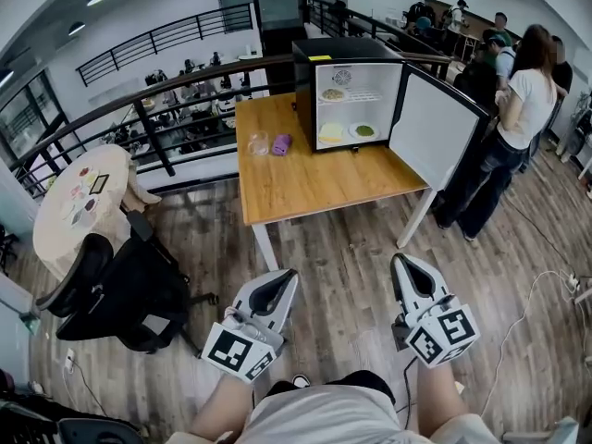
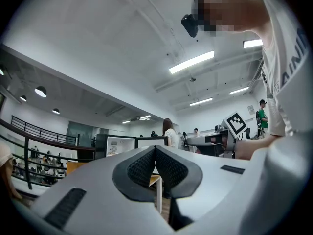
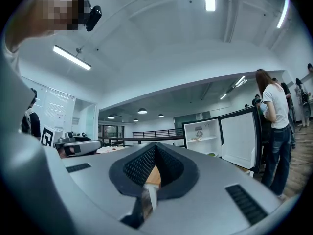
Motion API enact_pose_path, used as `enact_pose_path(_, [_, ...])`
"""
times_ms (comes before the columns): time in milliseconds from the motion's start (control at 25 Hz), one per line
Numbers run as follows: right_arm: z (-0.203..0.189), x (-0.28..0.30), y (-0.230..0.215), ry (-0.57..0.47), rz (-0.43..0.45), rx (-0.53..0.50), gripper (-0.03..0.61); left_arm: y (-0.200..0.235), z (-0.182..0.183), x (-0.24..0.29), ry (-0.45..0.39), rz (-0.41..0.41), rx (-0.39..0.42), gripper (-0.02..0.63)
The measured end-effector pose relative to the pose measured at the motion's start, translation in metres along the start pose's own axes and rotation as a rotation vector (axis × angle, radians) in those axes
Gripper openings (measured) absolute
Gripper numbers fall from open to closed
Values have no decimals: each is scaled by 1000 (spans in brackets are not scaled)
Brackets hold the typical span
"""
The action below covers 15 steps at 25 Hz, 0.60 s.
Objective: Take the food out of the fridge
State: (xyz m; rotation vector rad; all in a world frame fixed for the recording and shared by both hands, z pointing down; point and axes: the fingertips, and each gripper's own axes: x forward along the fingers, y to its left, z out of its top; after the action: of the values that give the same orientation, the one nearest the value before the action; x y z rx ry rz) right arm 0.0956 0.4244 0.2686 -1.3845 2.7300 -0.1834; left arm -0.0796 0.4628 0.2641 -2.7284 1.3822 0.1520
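Observation:
A small black fridge (image 1: 347, 54) stands on the far end of a wooden table (image 1: 305, 183), its door (image 1: 433, 128) swung open to the right. Inside, one plate of food (image 1: 332, 93) sits on the upper shelf, and a yellow dish (image 1: 331, 132) and a green dish (image 1: 364, 130) sit on the bottom. My left gripper (image 1: 282, 280) and right gripper (image 1: 402, 265) hover over the floor well short of the table, both shut and empty. The fridge (image 2: 120, 145) shows far ahead in the left gripper view, and the fridge (image 3: 205, 136) also shows in the right gripper view.
A clear cup (image 1: 258, 143) and a purple object (image 1: 281, 143) lie on the table left of the fridge. Several people (image 1: 513, 128) stand by the open door. A black chair (image 1: 120, 294) and a round table (image 1: 79, 202) are at the left, and a railing (image 1: 157, 100) runs behind.

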Motion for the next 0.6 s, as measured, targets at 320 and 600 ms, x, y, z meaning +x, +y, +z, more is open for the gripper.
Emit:
enact_pose_path(320, [-13,22,18,48,-42,-13,18,32,-9,-8,-5,-22,-46,9])
enact_pose_path(600, [-24,54,-14,52,-44,18,18,57,-26,26,12,-23,-52,9])
